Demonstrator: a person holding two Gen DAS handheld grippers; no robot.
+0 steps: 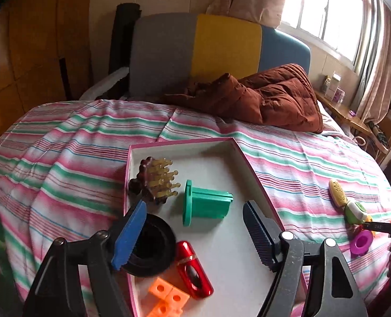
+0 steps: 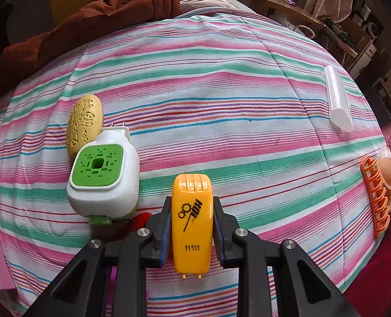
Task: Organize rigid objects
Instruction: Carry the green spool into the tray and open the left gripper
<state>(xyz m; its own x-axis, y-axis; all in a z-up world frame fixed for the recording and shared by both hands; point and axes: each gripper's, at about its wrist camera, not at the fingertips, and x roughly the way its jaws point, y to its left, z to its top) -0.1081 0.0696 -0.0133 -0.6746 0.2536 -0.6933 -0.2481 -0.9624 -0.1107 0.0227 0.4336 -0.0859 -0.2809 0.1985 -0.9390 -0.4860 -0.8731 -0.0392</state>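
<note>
Only the left wrist view shows the pink-rimmed tray (image 1: 184,142) on the bed, holding a green spool (image 1: 206,202); the left gripper (image 1: 195,235) hangs released over it. Only the right wrist view shows the right gripper (image 2: 191,227) grasping an orange case (image 2: 191,222) above the striped bedspread (image 2: 221,100).

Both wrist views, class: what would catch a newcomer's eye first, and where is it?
In the right wrist view, the glossy orange plastic case with a black gear print is clamped in the right gripper above the striped bedspread. In the left wrist view, the open left gripper hangs over the pink-rimmed white tray, where a green plastic spool lies on its side.
</note>
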